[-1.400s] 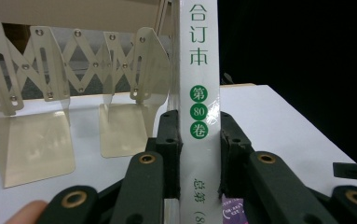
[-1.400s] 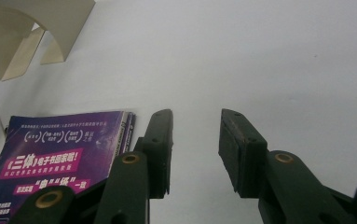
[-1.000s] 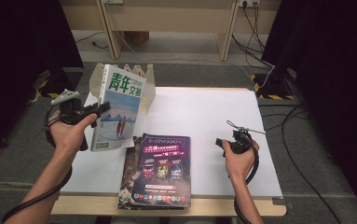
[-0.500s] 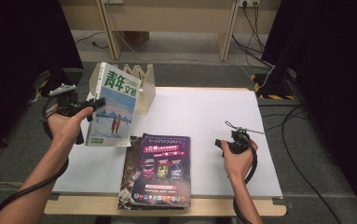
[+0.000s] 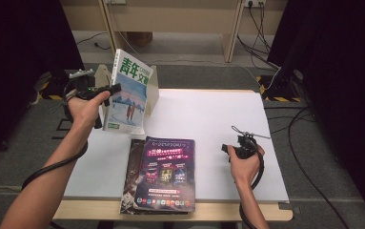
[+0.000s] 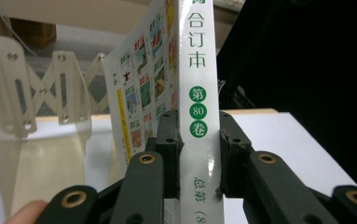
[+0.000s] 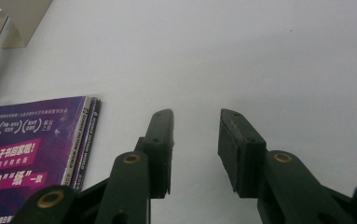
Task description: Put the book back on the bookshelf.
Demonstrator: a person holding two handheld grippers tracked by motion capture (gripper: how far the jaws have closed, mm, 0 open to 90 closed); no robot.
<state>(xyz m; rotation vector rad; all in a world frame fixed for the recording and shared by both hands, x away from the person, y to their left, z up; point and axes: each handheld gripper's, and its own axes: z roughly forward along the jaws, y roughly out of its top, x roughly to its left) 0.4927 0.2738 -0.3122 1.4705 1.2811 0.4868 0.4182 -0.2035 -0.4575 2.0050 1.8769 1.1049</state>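
The high view looks forward and down over the whole bench [image 5: 218,124]. The left gripper view sits close behind a thick book's spine [image 6: 198,93], facing the bookstand [image 6: 41,93]. The right gripper view looks low across the bench, sharing the purple magazine [image 7: 27,140] with the high view.

Thick white bound volume [image 5: 128,98] with large green characters and a pale blue snow-scene cover; white spine [image 6: 198,107] carries green characters and green round badges, back cover shows a grid of small cover thumbnails. Held upright off the table at far left, spine toward the left gripper [image 5: 107,91], whose jaws pinch it across the spine, one pad on each cover. It stands just beside a cream folding book rack [image 5: 152,82].
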